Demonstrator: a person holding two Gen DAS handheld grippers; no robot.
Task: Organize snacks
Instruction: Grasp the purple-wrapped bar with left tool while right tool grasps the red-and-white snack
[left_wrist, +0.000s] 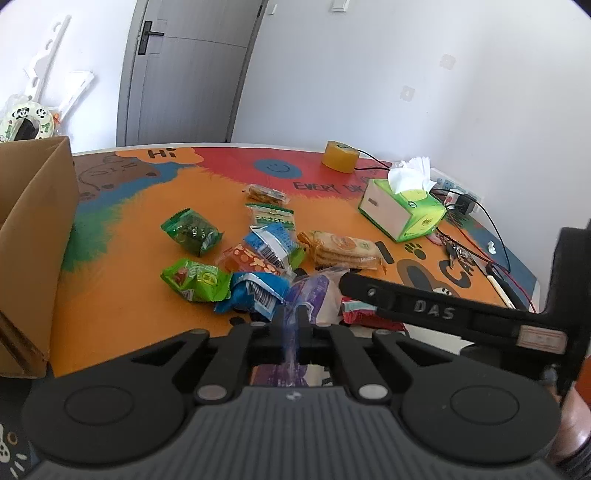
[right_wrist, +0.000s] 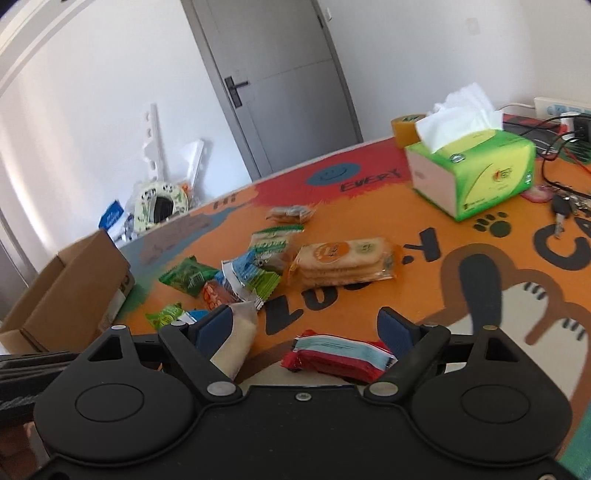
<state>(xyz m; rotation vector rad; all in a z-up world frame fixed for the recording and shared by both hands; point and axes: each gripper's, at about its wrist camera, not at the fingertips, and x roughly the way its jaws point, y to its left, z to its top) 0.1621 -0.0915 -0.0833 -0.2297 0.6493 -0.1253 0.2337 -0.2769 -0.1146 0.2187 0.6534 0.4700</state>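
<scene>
The left gripper (left_wrist: 293, 319) is clenched on a purple pack (left_wrist: 314, 291). The edge of the pack is pinched tight between its two fingers, and the rest of the pack sticks out in front of the jaws. It looks lifted a little off the table (left_wrist: 129, 295), but I cannot tell for sure.

The right gripper (right_wrist: 308, 325) has its jaws wide apart and holds nothing. A red pack (right_wrist: 336, 354) lies on the table right between those open jaws. A pale bag end touches the inside of its left finger (right_wrist: 216, 325); I think this is the same pack that the left gripper holds.

Just past the left jaws is the snack pile: two blue packs (left_wrist: 255, 288), green packs (left_wrist: 194, 278), and a cracker pack (left_wrist: 345, 251) a bit to the right. The box (left_wrist: 33, 236) stands far to the left of the left jaws. A tissue box (left_wrist: 404, 206) is far ahead and to the right.

I think the step now is picking up snacks to put them in the box. Next, the left gripper needs to carry the purple pack left, over the box, and let go. The right gripper needs to drop a little and close on the red pack. It should grab the middle, since the wrapper looks slippery.
</scene>
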